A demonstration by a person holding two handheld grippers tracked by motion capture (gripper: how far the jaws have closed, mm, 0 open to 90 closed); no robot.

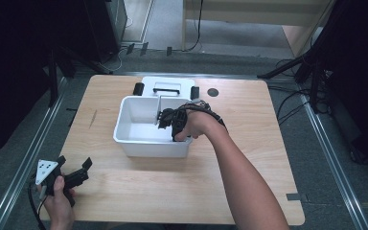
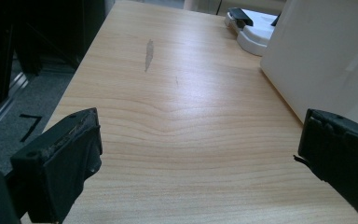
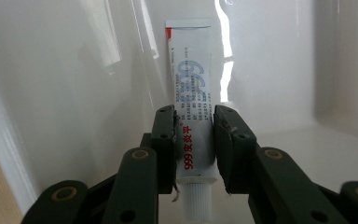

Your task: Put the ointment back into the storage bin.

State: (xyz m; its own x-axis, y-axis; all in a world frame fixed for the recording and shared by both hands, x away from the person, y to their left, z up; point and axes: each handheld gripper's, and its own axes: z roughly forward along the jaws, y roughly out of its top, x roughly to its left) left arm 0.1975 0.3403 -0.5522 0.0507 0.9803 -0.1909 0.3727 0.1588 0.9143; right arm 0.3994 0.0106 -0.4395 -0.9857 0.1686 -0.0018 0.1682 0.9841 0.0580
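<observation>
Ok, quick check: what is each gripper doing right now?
Left gripper: open, holding nothing, above the bare table.
Right gripper: shut on a white tube, inside the white bin.

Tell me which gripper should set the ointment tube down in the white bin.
Right. The right gripper is already shut on the tube inside the white bin. The left gripper sits open at the table's near corner, apart from the bin.

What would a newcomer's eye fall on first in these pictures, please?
First, the white bin at the table's centre, with the right tool reaching inside, shut on a white ointment tube printed with 999. Next, the left tool at the near left corner, open above bare wood.
</observation>
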